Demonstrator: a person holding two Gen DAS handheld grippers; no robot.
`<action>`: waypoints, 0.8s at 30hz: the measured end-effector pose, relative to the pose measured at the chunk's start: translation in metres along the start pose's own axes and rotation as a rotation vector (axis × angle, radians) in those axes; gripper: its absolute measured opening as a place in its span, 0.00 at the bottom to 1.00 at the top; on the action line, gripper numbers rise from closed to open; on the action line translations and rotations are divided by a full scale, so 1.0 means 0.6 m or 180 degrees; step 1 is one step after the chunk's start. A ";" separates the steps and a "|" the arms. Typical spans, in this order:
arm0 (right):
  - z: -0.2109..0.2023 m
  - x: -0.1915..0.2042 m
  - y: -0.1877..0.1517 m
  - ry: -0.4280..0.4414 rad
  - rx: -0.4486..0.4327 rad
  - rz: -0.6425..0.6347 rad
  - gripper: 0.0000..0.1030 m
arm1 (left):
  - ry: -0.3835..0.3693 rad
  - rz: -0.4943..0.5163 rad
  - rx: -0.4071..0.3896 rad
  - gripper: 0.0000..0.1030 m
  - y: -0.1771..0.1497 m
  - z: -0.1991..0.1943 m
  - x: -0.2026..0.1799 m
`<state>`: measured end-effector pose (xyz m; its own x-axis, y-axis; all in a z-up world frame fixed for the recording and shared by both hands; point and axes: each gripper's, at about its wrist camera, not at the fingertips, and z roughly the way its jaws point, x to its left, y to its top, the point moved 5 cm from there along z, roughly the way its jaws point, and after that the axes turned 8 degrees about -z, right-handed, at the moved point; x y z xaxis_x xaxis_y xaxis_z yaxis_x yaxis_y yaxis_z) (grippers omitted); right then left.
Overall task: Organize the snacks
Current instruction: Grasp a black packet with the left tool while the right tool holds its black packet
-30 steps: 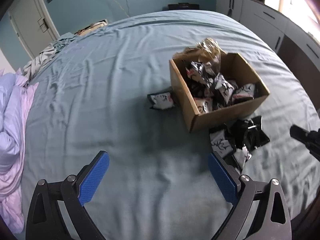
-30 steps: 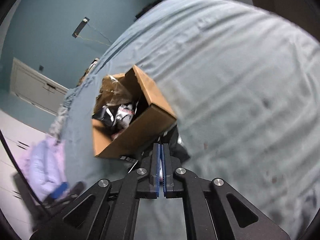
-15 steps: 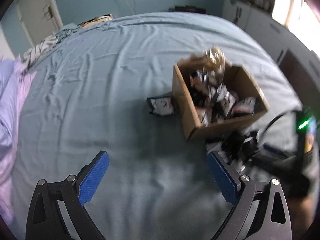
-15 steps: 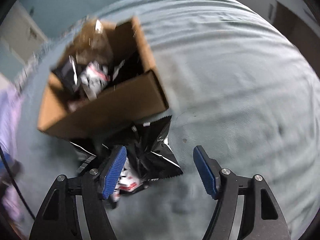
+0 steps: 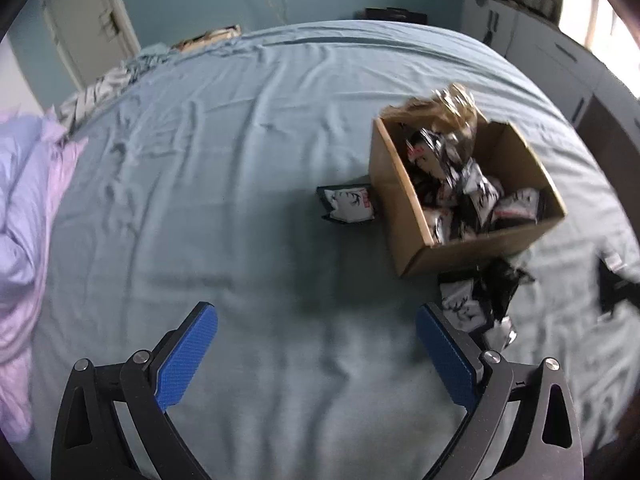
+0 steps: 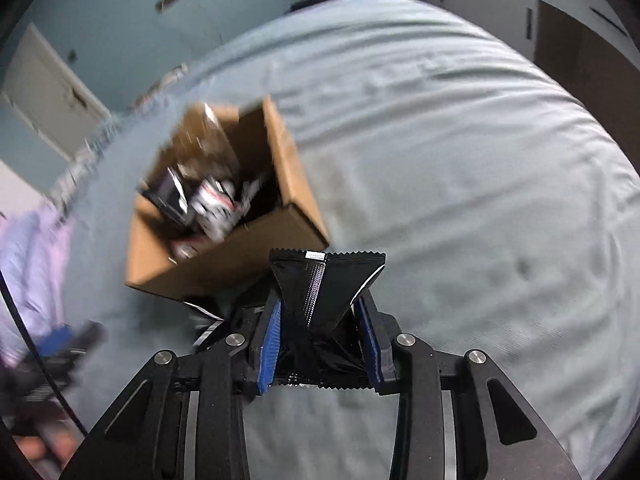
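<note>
My right view alone shows the right tool (image 6: 320,344) clamped on a crinkly black packet (image 6: 325,280) with serrated ends, raised just before the box (image 6: 224,256). My left view shows the left tool (image 5: 316,354) spread wide over the wrinkled bed (image 5: 224,168), a stray packet (image 5: 349,204) touching the cardboard box (image 5: 404,204), and a pile (image 5: 480,300) at its near corner.

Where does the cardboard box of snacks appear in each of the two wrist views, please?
Left wrist view: the cardboard box sits right of centre, beyond the open left tongs.
Right wrist view: the box is left of centre, above the gripped black packet.
Shared landmark: the lilac duvet at left.
</note>
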<state>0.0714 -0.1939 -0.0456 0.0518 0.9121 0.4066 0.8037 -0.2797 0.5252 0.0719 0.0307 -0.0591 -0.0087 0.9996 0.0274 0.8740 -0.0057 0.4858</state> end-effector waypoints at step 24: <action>-0.057 -0.058 -0.051 0.0012 -0.0110 0.0139 0.32 | -0.0959 0.0069 0.0945 0.30 -0.043 0.137 -0.164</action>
<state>0.0248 -0.2272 -0.0502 0.0841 0.8977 0.4326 0.7798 -0.3296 0.5322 0.0901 -0.0651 -0.1463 0.1152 0.9631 -0.2431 0.9748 -0.0626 0.2141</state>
